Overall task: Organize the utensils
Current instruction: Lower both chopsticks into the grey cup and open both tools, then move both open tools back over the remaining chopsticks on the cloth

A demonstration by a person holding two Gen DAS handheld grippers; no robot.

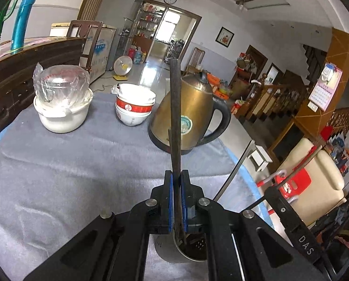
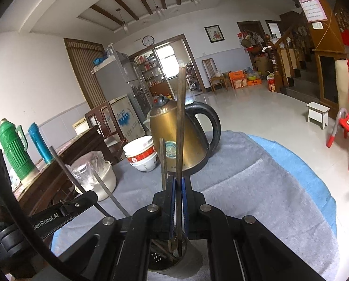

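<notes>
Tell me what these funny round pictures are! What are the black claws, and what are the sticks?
A person holds a clamp tool in each hand, each with a camera looking along its fingers; that lens bends the picture round. The left gripper is shut on a dark chopstick, the right gripper on a browner chopstick. Both sticks' lower ends reach into a metal holder with holes in its bottom. On the grey cloth stand a brass-coloured kettle, stacked bowls and a white pot with a plastic-wrapped glass bowl on top.
</notes>
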